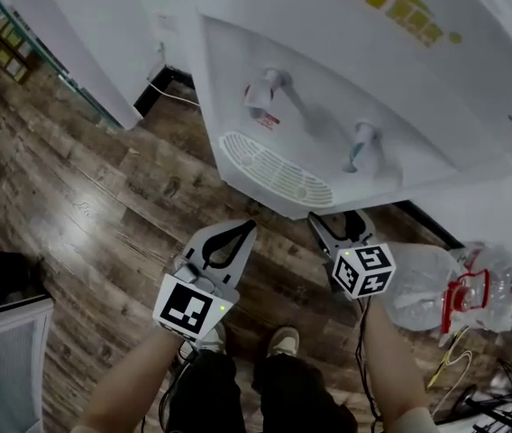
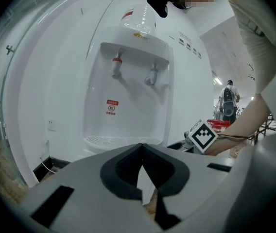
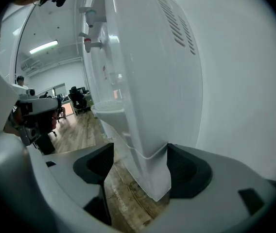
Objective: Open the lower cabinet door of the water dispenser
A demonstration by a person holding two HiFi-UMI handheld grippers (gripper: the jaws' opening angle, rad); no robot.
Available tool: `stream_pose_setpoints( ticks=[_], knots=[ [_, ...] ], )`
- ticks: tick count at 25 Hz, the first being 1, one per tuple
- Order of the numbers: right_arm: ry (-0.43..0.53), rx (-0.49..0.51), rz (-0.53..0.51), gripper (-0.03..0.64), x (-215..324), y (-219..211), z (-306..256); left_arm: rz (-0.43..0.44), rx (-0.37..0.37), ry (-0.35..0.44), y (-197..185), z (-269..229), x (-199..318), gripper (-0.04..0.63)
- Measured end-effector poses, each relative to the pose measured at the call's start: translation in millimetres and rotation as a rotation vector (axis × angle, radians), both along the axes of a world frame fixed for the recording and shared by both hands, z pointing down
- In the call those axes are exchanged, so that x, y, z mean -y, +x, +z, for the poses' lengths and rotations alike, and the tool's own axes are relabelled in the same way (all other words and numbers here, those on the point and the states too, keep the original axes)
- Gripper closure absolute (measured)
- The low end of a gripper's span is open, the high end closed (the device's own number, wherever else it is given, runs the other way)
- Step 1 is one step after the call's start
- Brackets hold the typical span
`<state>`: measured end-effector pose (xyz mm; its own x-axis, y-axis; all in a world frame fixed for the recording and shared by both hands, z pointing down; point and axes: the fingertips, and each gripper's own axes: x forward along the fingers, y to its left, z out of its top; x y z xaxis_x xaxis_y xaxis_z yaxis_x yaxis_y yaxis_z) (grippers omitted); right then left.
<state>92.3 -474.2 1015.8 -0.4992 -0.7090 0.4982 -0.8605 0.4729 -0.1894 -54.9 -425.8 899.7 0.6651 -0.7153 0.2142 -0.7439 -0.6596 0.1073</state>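
The right tool (image 3: 140, 152) has its jaws wide, straddling the lower corner of a white panel (image 3: 150, 171). The right pad lies against the panel and the left pad stands off it, so nothing is clamped yet. I take that panel for the free edge of the door, low on the dispenser (image 3: 147, 57), though I cannot tell whether it is the door itself or the cabinet's fixed corner. The left tool (image 2: 142, 149) has its jaws together at the tips, holds nothing, and hangs clear in front of the dispenser, beside the right tool.

The door is probably a light, stiff plastic leaf, smooth and slippery, held by a catch or magnet. Pinching the vertical edge near the bottom corner and swinging it outward looks like the best hold. A hard tug might rock the whole unit.

From the head view, the drip tray (image 1: 274, 171) and the overhanging front cover the door completely, and the right tool's tips pass under it. No handle, hinge or seam can be made out in any view. An empty bottle (image 1: 436, 287) lies on the floor (image 1: 103, 206) just beside the right tool.
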Motion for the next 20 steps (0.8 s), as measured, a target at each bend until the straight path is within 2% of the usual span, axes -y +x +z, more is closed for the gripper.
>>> stream_pose_setpoints(
  ticks=[3, 6, 8, 11, 14, 20],
  knots=[
    [0.009, -0.026, 0.041, 0.358, 6, 9, 9, 0.004, 0.021, -0.006, -3, 10, 4, 0.591],
    [-0.006, -0.063, 0.047, 0.322, 8, 11, 20, -0.002, 0.015, -0.011, -7, 12, 6, 0.591],
    [-0.006, -0.086, 0.037, 0.322, 9, 7, 23, -0.002, 0.011, -0.015, -9, 11, 6, 0.591],
    [-0.01, -0.105, 0.059, 0.334, 9, 7, 21, -0.006, 0.007, -0.019, -9, 10, 7, 0.591],
    [-0.027, -0.083, 0.083, 0.36, 6, 7, 18, -0.006, 0.009, -0.028, -10, 11, 4, 0.591],
    [-0.072, -0.112, 0.071, 0.367, -6, 2, 17, -0.024, -0.004, -0.06, -13, 10, -3, 0.591]
  ],
)
